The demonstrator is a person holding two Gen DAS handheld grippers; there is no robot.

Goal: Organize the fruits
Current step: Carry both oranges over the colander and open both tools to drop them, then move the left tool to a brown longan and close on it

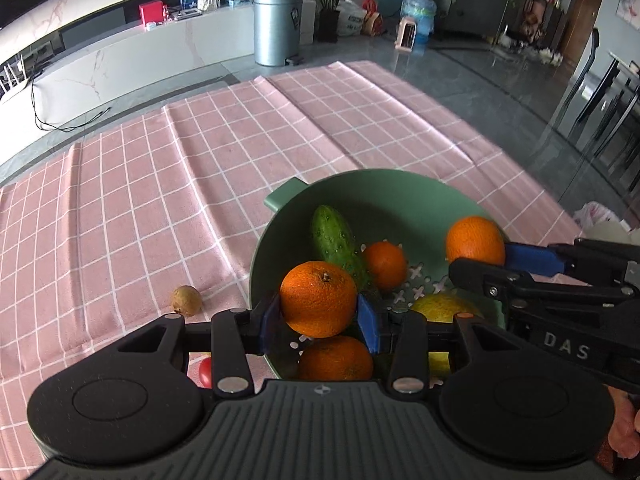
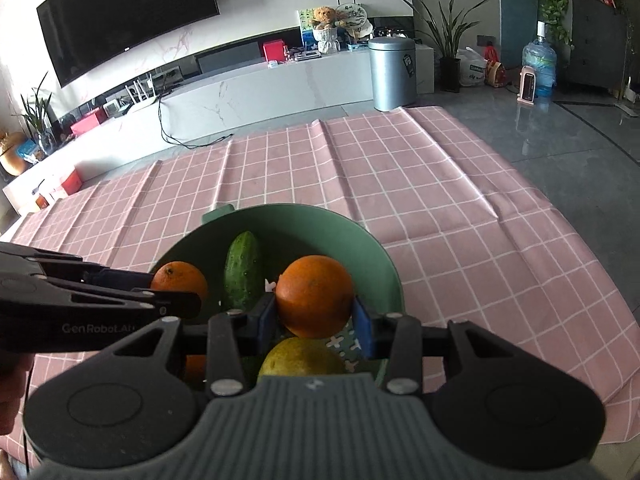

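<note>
**Desk:** What is each claw doing over the green colander (image 1: 404, 190)?

**Photographer:** Both are carrying fruit. The left gripper (image 1: 319, 320) is clenching an orange (image 1: 318, 298) between its blue pads (image 1: 370, 326), poised above the colander's near-left rim, around seven o'clock on the bowl. The right gripper (image 2: 315, 316) is gripping a second orange (image 2: 315, 296), hanging over the bowl's middle.

**Desk:** Why are they holding them there?

**Photographer:** My reading: the colander is serving as the collecting point, and both hands are bringing oranges over it together. Whether they are about to drop them in or lift them out, the pictures are not settling.

**Desk:** What is already lying inside?

**Photographer:** A cucumber (image 2: 243, 276) is leaning toward eleven o'clock, a smaller orange (image 1: 385, 265) is sitting beside it on the perforated floor, a yellow-green citrus fruit (image 2: 302, 358) is lying just beneath the right claw, and another orange (image 1: 335, 358) is resting below the left one.

**Desk:** Anything sitting outside?

**Photographer:** A small brown fruit (image 1: 186, 300), possibly a kiwi, is lying on the pink checked tablecloth (image 1: 160, 184) at nine o'clock from the left claw, near the bowl but apart from it. Something red (image 1: 205, 372) is peeking out under that gripper.
</note>
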